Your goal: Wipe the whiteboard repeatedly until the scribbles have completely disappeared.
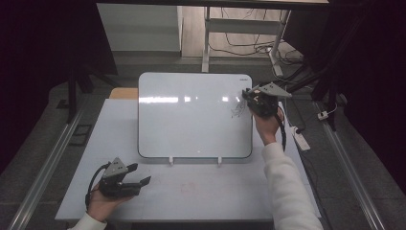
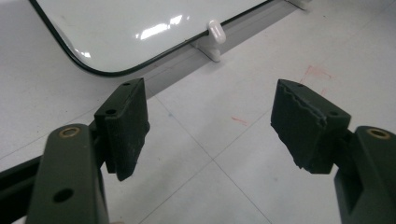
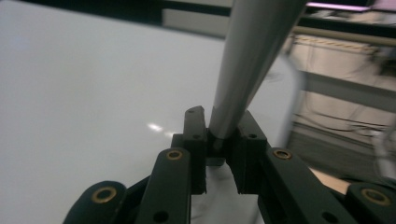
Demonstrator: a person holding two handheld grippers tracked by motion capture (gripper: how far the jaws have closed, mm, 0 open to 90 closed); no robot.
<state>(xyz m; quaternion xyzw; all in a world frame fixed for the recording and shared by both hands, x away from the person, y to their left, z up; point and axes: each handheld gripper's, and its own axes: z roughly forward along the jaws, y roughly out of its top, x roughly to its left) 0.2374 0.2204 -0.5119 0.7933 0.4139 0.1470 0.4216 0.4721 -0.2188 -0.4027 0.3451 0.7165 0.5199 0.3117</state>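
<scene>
Right gripper view: marker [image 3: 247, 60] clamped between fingers [image 3: 195, 140].

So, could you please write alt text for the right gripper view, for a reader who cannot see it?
The right gripper is closed on a grey pen-like rod that rises up and to the right between its two black jaws. Behind it lies the glossy whiteboard, with blurred table frames and cables at the right.

Glossy smooth whiteboard [image 1: 191, 115]; matt black jaws, chipped rough edges.
</scene>
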